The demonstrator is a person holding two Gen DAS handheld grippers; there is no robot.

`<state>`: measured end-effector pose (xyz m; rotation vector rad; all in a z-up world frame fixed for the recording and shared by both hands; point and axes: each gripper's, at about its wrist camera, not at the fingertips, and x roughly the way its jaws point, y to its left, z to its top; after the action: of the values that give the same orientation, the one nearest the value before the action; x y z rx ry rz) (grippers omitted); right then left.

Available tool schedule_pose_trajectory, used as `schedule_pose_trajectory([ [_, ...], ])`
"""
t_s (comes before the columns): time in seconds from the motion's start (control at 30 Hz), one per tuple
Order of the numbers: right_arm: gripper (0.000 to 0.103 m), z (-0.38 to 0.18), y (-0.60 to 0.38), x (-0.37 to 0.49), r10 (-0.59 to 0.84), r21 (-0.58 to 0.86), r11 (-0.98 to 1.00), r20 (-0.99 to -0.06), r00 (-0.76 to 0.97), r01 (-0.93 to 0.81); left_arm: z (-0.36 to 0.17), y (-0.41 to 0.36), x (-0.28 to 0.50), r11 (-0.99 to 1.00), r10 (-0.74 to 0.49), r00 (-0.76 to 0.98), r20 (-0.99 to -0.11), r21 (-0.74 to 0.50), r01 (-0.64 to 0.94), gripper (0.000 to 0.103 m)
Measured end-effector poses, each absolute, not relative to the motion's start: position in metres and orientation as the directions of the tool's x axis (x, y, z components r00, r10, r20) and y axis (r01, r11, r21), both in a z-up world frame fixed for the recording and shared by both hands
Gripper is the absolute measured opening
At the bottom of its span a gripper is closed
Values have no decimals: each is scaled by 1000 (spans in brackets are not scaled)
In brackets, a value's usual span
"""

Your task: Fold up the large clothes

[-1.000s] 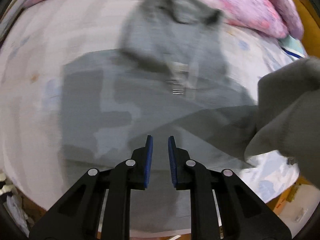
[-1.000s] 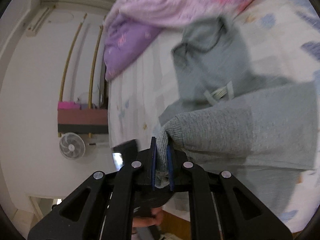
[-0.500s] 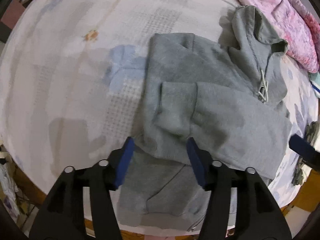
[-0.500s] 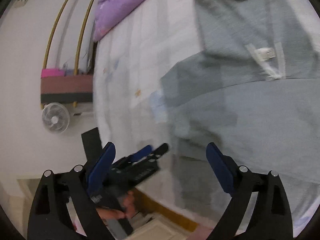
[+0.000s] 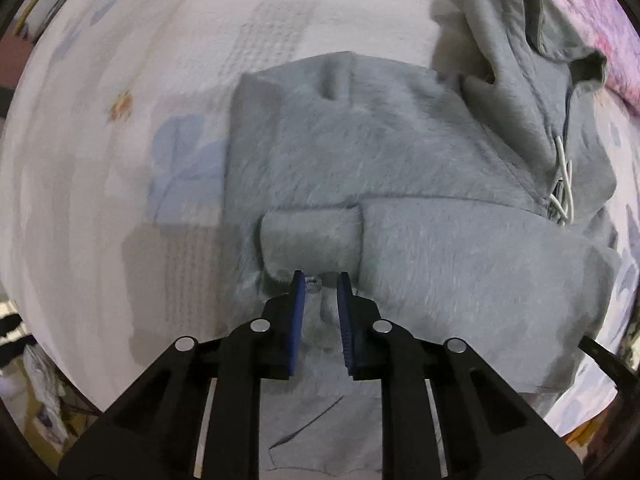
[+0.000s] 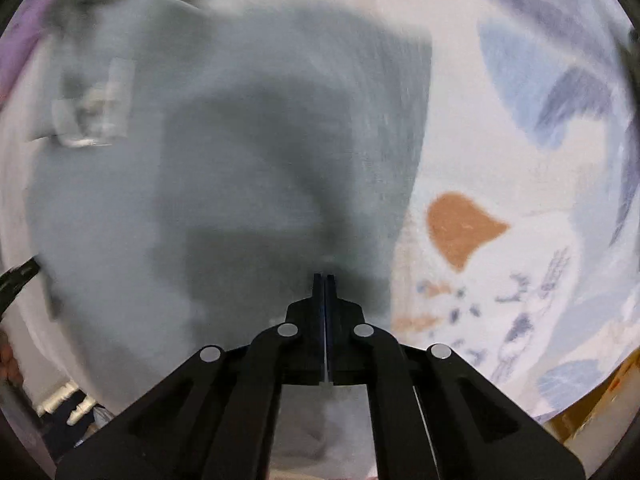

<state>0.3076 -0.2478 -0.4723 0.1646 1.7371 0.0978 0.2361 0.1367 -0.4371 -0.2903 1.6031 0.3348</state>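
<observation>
Sleeve [image 5: 460, 264], released across the hoodie [image 5: 360, 152], frees the right gripper [image 6: 324, 278], now clenched empty; left gripper [image 5: 320, 284] closes on fabric beneath.

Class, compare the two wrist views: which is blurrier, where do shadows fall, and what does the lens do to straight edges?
Right wrist view: heavy motion smear; the grey hoodie is streaky, with a dark tool-shaped shadow on it, while the right tool itself stays crisp. Left wrist view: sharper, mild blur; a shadow lies on the bedsheet left of the hoodie. Both: fisheye bending, dark corners.
</observation>
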Motion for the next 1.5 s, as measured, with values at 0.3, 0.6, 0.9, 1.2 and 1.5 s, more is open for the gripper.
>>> schedule_pose_trajectory([
  [0.3, 2, -447, -265, 375, 154, 146, 982, -986, -65, 118, -480, 136, 256, 926, 0, -142, -990, 54, -374, 10],
  [0.6, 4, -461, -263, 333, 176, 166, 984, -960, -218, 62, -466, 125, 239, 937, -29, -203, -979, 45, -348, 9],
  [0.9, 4, -492, -268, 260, 171, 148, 984, -936, -308, 98, -471, 120, 237, 948, -9, -238, -971, 67, -312, 9],
  [1.2, 4, -509, -256, 262, 149, 128, 988, -924, -352, 83, -473, 118, 253, 964, -4, -224, -975, 56, -262, 13],
  [1.5, 87, -418, -230, 315, 210, 207, 978, -963, -169, 31, -424, 113, 278, 959, 13, -158, -987, 57, -279, 63],
])
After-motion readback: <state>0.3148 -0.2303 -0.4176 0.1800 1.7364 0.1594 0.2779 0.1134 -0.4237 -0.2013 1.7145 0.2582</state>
